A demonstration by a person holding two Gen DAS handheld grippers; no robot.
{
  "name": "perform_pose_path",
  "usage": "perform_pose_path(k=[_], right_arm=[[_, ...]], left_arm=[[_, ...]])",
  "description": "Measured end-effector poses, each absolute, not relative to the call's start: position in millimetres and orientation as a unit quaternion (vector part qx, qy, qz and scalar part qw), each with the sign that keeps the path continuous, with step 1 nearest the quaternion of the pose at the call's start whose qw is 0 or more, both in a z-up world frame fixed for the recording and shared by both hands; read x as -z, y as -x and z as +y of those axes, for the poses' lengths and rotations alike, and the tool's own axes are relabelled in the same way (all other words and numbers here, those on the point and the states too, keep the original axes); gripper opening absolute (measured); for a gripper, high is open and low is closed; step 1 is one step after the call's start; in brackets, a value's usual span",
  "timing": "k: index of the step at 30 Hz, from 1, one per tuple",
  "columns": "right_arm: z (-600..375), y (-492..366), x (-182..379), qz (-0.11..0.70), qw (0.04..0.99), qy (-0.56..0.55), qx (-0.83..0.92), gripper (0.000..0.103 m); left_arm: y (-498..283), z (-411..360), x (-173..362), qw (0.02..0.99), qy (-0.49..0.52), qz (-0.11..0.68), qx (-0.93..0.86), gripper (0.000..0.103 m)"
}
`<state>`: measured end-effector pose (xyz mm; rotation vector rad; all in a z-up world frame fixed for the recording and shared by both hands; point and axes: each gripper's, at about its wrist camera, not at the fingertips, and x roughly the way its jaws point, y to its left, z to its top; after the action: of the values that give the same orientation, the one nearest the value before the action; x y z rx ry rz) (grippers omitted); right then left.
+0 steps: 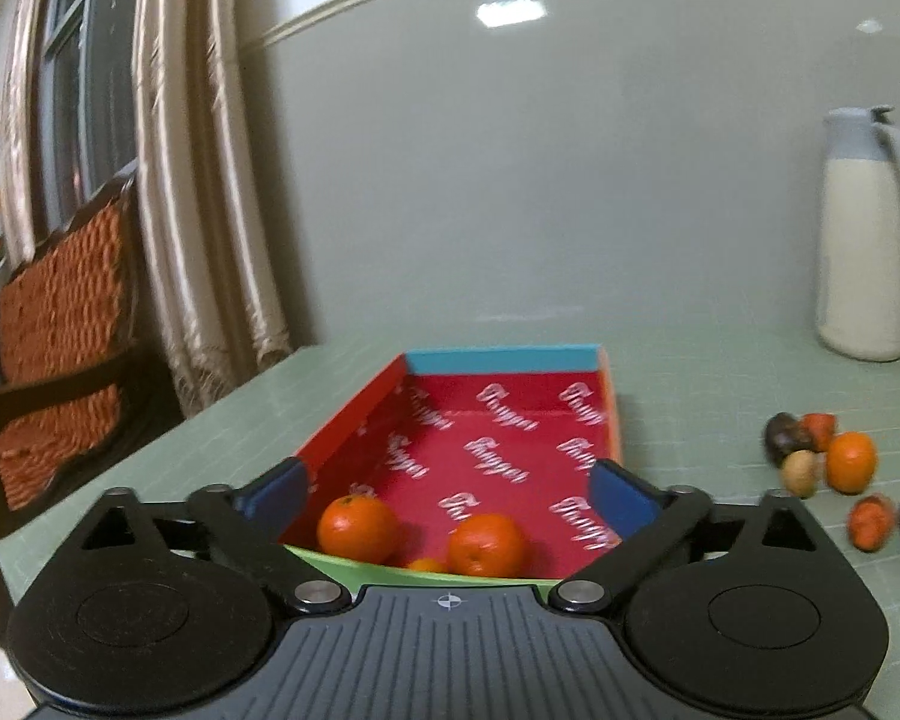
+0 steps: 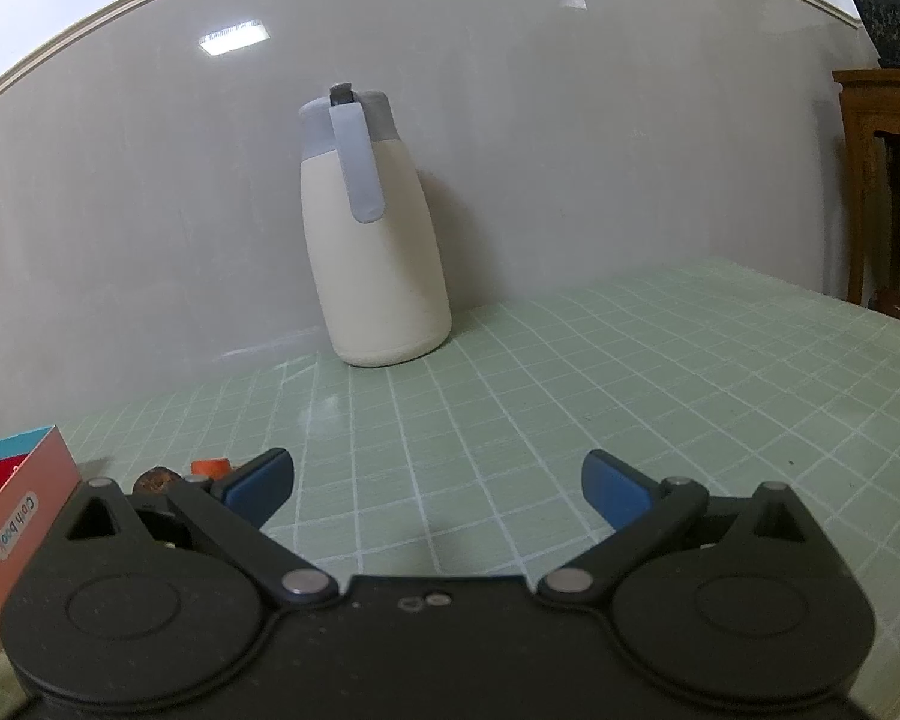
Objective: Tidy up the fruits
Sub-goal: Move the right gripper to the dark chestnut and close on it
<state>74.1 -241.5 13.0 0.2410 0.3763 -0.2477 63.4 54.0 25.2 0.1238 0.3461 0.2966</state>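
Note:
A red open box (image 1: 354,420) with white lettering lies on the green gridded table. Two oranges (image 1: 357,527) (image 1: 487,543) sit in its near end, with a sliver of a third (image 1: 426,565) at the rim. My left gripper (image 1: 447,492) is open and empty, just above the box's near end. To the right on the table lie several loose fruits: an orange (image 1: 849,461), dark ones (image 1: 785,435), a tan one (image 1: 801,473) and red ones (image 1: 869,521). My right gripper (image 2: 438,483) is open and empty above bare table. A dark fruit (image 2: 157,480) and a red one (image 2: 210,466) peek behind its left finger.
A cream jug with a grey lid (image 2: 375,228) stands at the back against the grey wall; it also shows in the left wrist view (image 1: 864,234). The box's corner (image 2: 24,510) is at the right view's left. A chair (image 1: 60,324) and curtain (image 1: 204,180) stand left of the table.

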Motion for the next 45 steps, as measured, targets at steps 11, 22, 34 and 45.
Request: perform_pose_path(k=[11,22,34,45], right_arm=[[-249.7,-72.1,-9.5,0.205,0.967,-0.121,0.09,0.103],[-230.3,-80.1,-6.2,0.232,0.967,-0.1,0.007,0.089],[-195.0,-88.9,-0.4,0.261,0.962,-0.062,-0.048,0.072],[-184.0,-102.5,7.9,0.284,0.954,-0.083,-0.047,0.067]], left_arm=[[-44.8,4.9,-21.5,0.981,-0.083,0.163,-0.057,0.103],[-33.4,-25.3,-13.8,0.979,-0.108,0.174,-0.011,0.103],[-32.0,-10.5,-16.3,0.979,-0.102,0.174,-0.028,0.103],[-25.9,11.2,-21.5,0.98,-0.096,0.167,-0.047,0.103]])
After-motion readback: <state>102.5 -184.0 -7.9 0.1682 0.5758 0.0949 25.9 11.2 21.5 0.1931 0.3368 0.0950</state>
